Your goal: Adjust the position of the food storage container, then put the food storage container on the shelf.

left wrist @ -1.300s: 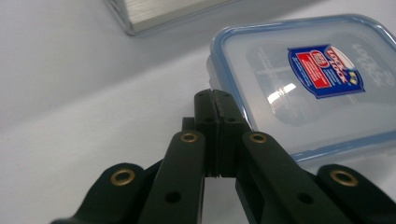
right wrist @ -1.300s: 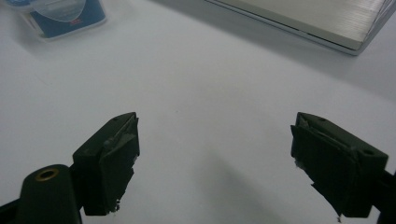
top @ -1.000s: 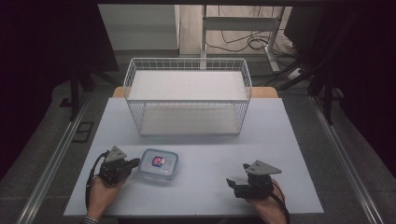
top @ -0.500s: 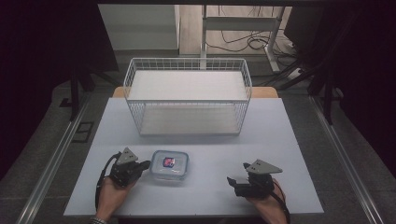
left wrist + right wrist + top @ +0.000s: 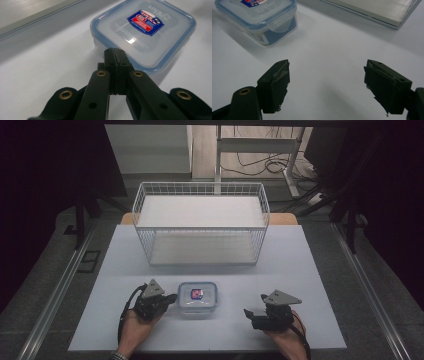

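Near edge of white table (image 5: 310,270): both hands enter from the bottom of the high view. Left tongs (image 5: 172,297) sit at front left, jaws pressed fully together with nothing between them, tips pointing right and just at the left wall of the food container (image 5: 198,299); in the left gripper view (image 5: 115,53) the tips overlap its near corner, and contact cannot be confirmed. Right tongs (image 5: 248,314) rest at front right, jaws spread wide and empty, pointing left toward the container but well apart from it; wide gap also seen in the right gripper view (image 5: 327,80).

Container: roughly square, clear plastic, blue-rimmed lid clipped on, red and blue label (image 5: 145,19) facing up. No clear long axis. Contents hard to make out through the lid.

Farther back, centre of table: white wire basket (image 5: 150,242), long axis running left to right, open top, nothing visible inside. Beyond the table, floor cables, mostly in darkness.
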